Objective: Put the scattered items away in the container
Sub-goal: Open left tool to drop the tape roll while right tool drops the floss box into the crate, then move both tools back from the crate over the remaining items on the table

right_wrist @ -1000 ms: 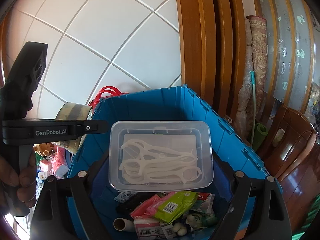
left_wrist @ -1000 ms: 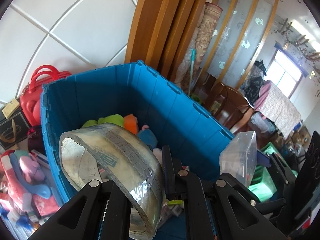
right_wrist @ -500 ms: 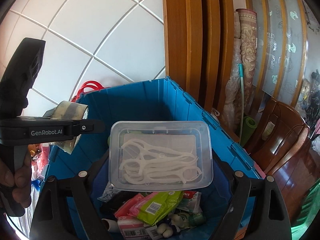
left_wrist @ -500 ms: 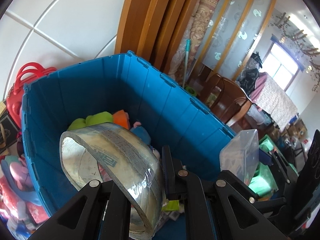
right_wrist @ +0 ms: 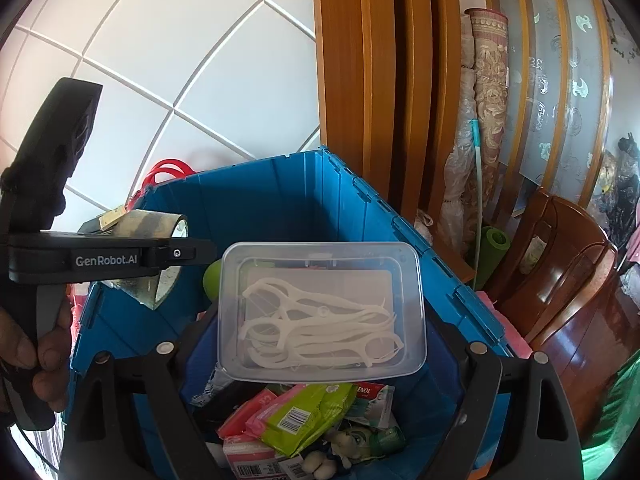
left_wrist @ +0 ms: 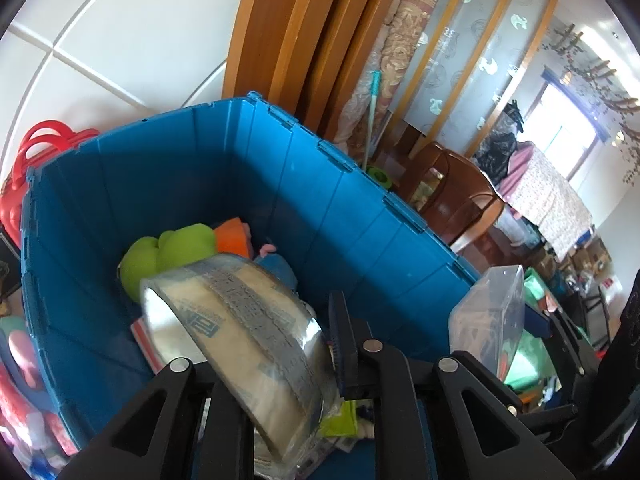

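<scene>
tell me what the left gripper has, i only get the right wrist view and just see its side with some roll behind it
Observer: A roll of clear packing tape, with the left gripper straddling its band. The jaws are opening, and the roll is between them.
Operator: is it over the bin
Observer: Yes. In the left wrist view the blue crate opens right below it.
Operator: whats under it in there
Observer: A lime green soft thing and an orange item lie at the far end of the crate.
Operator: can you see my box from there
Observer: Yes, edge on: the clear plastic box sits to the right, above the crate's near corner.
</scene>
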Available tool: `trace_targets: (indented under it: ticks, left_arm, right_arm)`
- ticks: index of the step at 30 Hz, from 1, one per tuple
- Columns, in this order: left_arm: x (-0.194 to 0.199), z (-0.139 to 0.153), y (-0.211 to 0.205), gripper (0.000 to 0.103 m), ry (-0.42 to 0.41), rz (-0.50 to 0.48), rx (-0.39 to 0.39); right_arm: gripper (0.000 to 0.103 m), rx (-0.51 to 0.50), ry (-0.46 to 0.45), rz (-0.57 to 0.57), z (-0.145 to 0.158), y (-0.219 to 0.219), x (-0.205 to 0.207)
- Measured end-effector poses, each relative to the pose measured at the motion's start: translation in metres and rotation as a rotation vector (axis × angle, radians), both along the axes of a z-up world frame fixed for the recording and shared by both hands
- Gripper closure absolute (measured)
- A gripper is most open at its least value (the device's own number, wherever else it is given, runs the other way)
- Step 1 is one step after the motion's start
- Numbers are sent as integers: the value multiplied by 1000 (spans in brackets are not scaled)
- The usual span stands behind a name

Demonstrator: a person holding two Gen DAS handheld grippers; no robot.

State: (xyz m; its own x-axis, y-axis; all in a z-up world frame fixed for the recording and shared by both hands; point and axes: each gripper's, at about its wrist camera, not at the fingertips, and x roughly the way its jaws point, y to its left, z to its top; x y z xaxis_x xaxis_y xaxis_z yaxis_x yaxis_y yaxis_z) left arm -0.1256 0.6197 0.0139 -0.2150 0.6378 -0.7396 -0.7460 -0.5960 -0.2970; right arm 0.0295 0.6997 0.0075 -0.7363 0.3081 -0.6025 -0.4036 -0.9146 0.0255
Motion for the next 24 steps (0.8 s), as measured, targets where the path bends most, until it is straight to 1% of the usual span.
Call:
trace_targets:
  ticks: [1, 2, 3, 4, 5, 7, 10, 18, 24]
  left_arm:
    - [-2, -1, 0, 76, -9, 3, 3]
    - [-4, -1, 0, 59, -19, 8, 3]
    - [-6, -3, -1, 37, -35, 13, 6]
    - [-8, -4, -2, 27, -41, 22, 11]
    - [-9, -3, -4, 21, -35, 34, 17]
    - [-10, -3, -6, 21, -26, 36, 23]
    - [-11, 1, -10, 21, -2, 44, 31]
    - [-17, 7, -24, 21, 0, 77, 47]
    - [-18, 11, -45, 21, -5, 118, 67]
  right_arm:
    - [15, 0, 3, 1, 0, 0, 0]
    - [15, 1, 3, 3, 0, 0, -1]
    - [15, -1, 2, 6, 0, 0, -2]
    - [14, -6, 0, 8, -1, 0, -3]
    - [13, -7, -4, 8, -1, 1, -4]
    - [0, 13, 1, -1, 0, 0, -5]
    - [0, 14, 3, 0, 0, -1, -6]
    - [0, 6, 12, 0, 3, -1, -7]
    - [0, 1, 21, 16, 6, -9, -7]
